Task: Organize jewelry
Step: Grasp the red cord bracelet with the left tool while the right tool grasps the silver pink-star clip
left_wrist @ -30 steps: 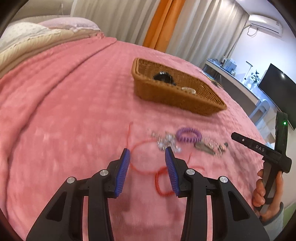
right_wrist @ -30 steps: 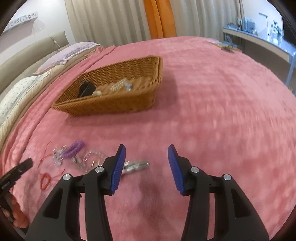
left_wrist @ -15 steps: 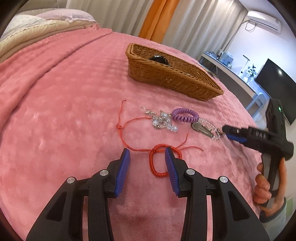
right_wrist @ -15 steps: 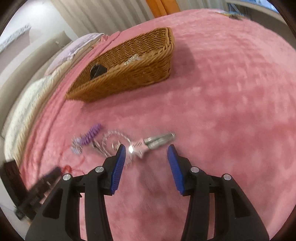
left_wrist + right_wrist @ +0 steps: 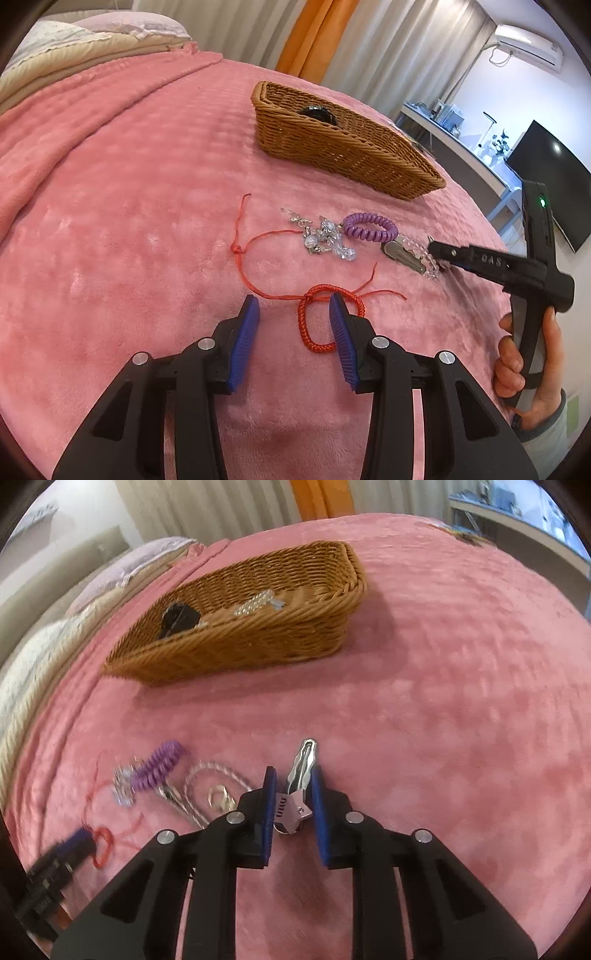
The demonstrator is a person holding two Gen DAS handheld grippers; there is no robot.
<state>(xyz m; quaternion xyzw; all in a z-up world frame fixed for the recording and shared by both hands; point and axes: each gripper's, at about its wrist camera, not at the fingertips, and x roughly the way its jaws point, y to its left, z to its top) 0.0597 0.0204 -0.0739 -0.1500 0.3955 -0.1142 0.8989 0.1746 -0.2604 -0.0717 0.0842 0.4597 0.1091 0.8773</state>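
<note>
The right gripper (image 5: 293, 805) is closing on a metal hair clip (image 5: 301, 771) lying between its pads on the plush pink bed (image 5: 461, 720): light, stiff, slick, best pinched at its flat pink end. The left gripper (image 5: 293, 341) hangs spread over a soft red cord bracelet (image 5: 325, 317). The wicker basket (image 5: 258, 635) sits beyond.

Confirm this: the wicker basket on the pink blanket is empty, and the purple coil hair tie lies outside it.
Not empty. The right wrist view shows the wicker basket on the pink blanket already holding a black item and a clear beaded piece. The purple coil hair tie does lie outside it.
</note>
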